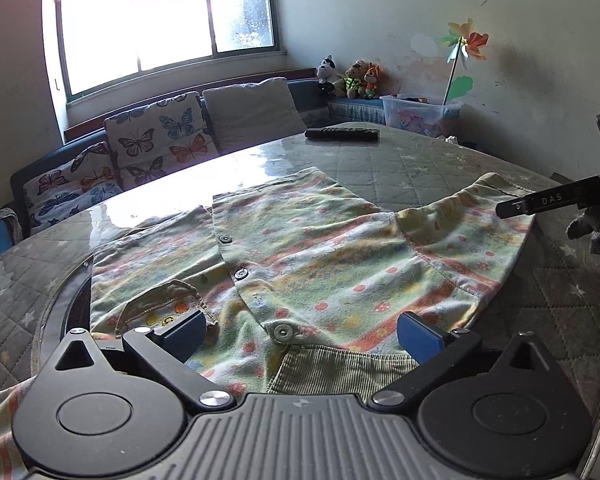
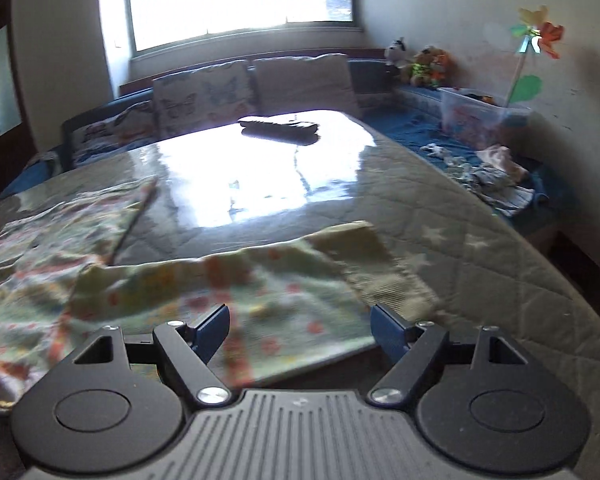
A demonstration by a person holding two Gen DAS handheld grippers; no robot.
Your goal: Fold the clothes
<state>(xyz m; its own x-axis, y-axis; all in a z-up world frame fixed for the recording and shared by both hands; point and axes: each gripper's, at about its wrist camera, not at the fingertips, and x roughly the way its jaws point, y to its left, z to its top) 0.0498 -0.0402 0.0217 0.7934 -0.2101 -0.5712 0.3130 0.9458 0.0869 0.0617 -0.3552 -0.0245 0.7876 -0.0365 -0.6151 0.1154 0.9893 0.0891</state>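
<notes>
The left hand-held gripper (image 1: 300, 334) is hovering low over the near edge of a small flowered garment (image 1: 300, 248), its jaws standing wide apart with nothing between the blue pads (image 1: 418, 336) but cloth lying flat beneath them; a snap button (image 1: 283, 332) and a ribbed corduroy patch (image 1: 340, 372) are lying just ahead of it, between the fingers. The garment is lying spread on the quilted table (image 1: 420, 168), front panels overlapping, one sleeve stretching away to the right, where the tip of the right hand-held gripper (image 1: 516, 207) is showing just beside the cuff. In the right wrist view, the right hand-held gripper (image 2: 300, 330) is also gaping open, gripping nothing, with that sleeve (image 2: 260, 280) lying blurred below and ahead of its fingers. Farther off, a dark remote control (image 1: 342, 134) is resting on the table's far side, well apart from the cloth. Beyond it, butterfly cushions (image 1: 156, 140), stuffed toys (image 1: 352, 78) and a paper pinwheel (image 1: 466, 42) are sitting along the bench and wall.
</notes>
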